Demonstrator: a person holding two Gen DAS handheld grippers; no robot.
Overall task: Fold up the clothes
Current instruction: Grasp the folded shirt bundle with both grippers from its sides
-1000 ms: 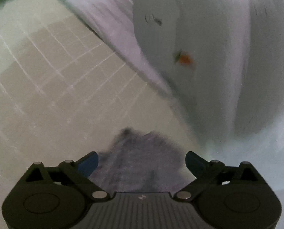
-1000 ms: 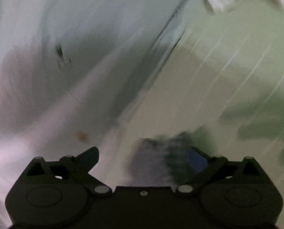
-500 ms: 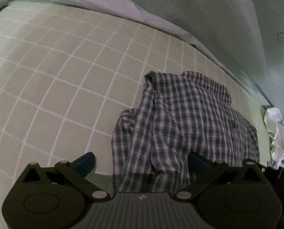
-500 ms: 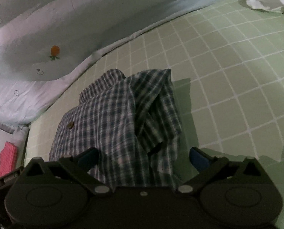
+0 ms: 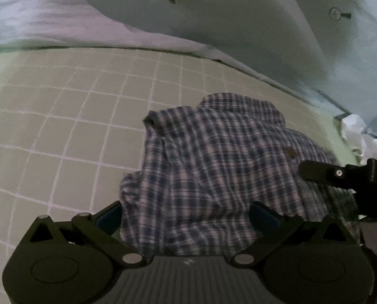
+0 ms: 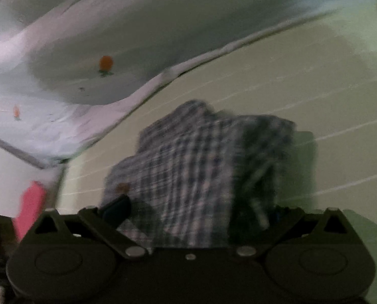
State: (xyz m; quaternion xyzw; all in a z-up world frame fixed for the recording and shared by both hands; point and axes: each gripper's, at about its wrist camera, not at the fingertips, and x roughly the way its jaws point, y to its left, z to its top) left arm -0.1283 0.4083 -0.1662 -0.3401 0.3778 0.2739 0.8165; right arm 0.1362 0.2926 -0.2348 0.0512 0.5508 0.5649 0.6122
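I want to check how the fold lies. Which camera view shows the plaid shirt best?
The left wrist view: the plaid shirt is sharp there, with its collar, a brown button and its bunched near edge readable on the green checked sheet. The right wrist view shows the same shirt from the other side, but blurred.

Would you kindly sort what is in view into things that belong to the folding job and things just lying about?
Job: plaid shirt, left hand-held gripper, right hand-held gripper.
Lying about: carrot-print sheet, crumpled white cloth, pink object.
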